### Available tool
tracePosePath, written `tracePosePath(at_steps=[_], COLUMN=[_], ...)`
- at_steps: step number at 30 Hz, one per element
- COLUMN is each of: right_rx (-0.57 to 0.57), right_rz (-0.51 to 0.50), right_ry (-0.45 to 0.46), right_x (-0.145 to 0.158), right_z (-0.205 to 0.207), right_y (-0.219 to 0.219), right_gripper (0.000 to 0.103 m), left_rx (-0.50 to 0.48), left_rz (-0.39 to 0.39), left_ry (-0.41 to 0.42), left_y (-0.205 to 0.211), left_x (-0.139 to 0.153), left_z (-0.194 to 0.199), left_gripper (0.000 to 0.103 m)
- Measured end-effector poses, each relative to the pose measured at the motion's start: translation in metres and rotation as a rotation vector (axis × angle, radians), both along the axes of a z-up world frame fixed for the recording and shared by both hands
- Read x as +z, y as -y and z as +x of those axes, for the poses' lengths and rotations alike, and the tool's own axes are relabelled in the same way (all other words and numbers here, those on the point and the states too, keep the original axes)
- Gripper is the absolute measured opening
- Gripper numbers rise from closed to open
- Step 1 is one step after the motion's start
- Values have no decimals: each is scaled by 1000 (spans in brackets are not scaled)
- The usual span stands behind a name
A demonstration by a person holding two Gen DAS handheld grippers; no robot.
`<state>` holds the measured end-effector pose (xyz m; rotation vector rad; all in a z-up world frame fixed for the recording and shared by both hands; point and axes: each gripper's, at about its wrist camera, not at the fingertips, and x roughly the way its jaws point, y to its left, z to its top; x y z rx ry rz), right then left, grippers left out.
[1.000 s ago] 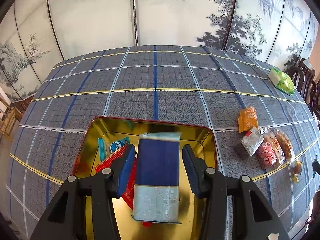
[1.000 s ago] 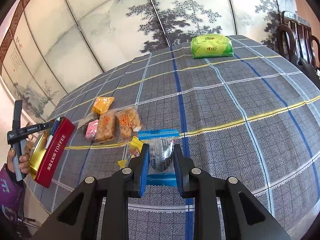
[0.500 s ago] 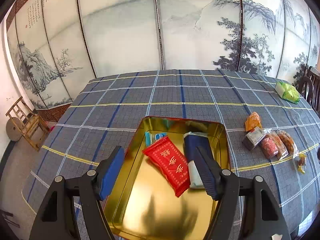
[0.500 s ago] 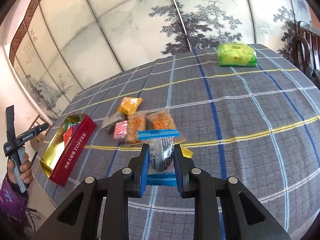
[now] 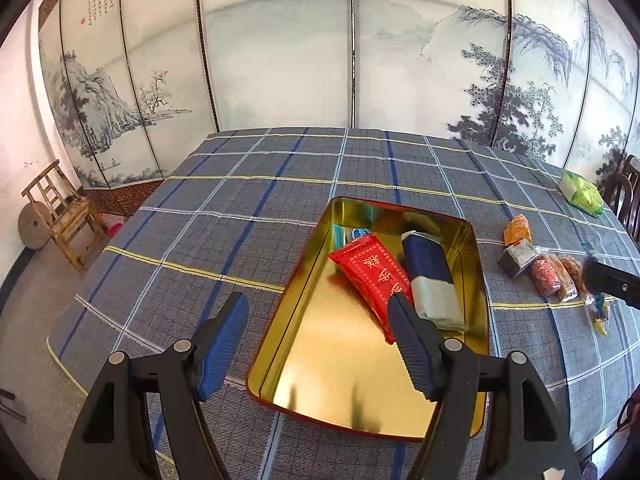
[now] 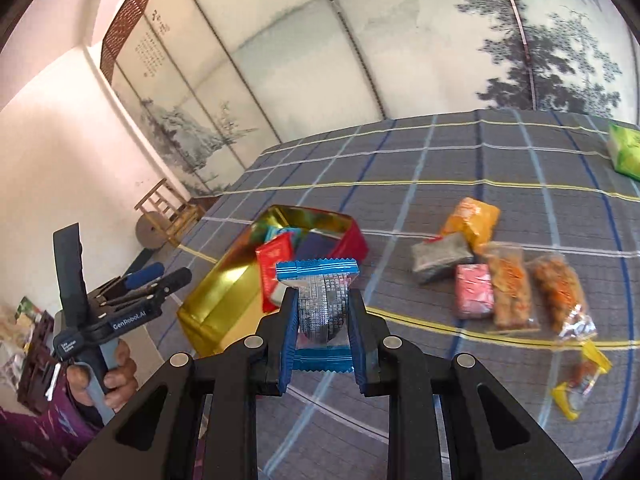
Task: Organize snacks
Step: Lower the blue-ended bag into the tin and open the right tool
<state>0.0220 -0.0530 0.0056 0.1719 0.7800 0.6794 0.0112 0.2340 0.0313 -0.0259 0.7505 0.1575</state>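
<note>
A red tin with a gold inside (image 5: 360, 364) lies on the checked tablecloth. In it are a red packet (image 5: 374, 276), a navy and pale blue packet (image 5: 430, 280) and a small teal one (image 5: 346, 234). My left gripper (image 5: 320, 336) is open and empty, raised over the tin's near left edge. My right gripper (image 6: 324, 316) is shut on a silver snack packet with blue ends (image 6: 320, 300), held in the air just right of the tin (image 6: 224, 300). The left gripper also shows in the right wrist view (image 6: 156, 278).
Loose snacks lie right of the tin: an orange packet (image 6: 474, 218), a grey one (image 6: 438, 256), a pink one (image 6: 474, 290), two clear bags of fried snacks (image 6: 510, 284), a small yellow candy (image 6: 582, 380). A green pack (image 5: 582, 194) sits far right. A wooden chair (image 5: 60, 216) stands left.
My left gripper let go of the navy packet in the tin, opened wide and pulled back up and to the left. My right gripper lifted the silver packet and carried it left toward the tin.
</note>
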Motion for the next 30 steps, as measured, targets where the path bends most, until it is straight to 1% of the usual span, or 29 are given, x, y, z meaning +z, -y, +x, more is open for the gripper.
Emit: tracePosePath(at_steps=[3, 11, 14, 19, 25, 30], right_rx=[56, 154, 173, 196, 218, 222], right_rz=[7, -8, -10, -13, -39, -58], right_ry=[-18, -68, -97, -155, -189, -210], right_x=[-1, -10, -18, -34, -50, -59], right_z=[5, 18, 26, 40, 51, 63], right_y=[-33, -105, -123, -152, -184, -201], right_gripper=[24, 24, 24, 25, 25, 25], left_rx=[21, 54, 66, 77, 90, 102], left_rz=[9, 16, 7, 13, 16, 7], left_ry=[-4, -17, -20, -34, -48, -55], left_y=[-8, -28, -35, -46, -57, -68], left_x=[-3, -12, -15, -23, -32, -37], left_z=[-4, -10, -12, -14, -15, -13], left_gripper=[73, 77, 78, 79, 80, 80])
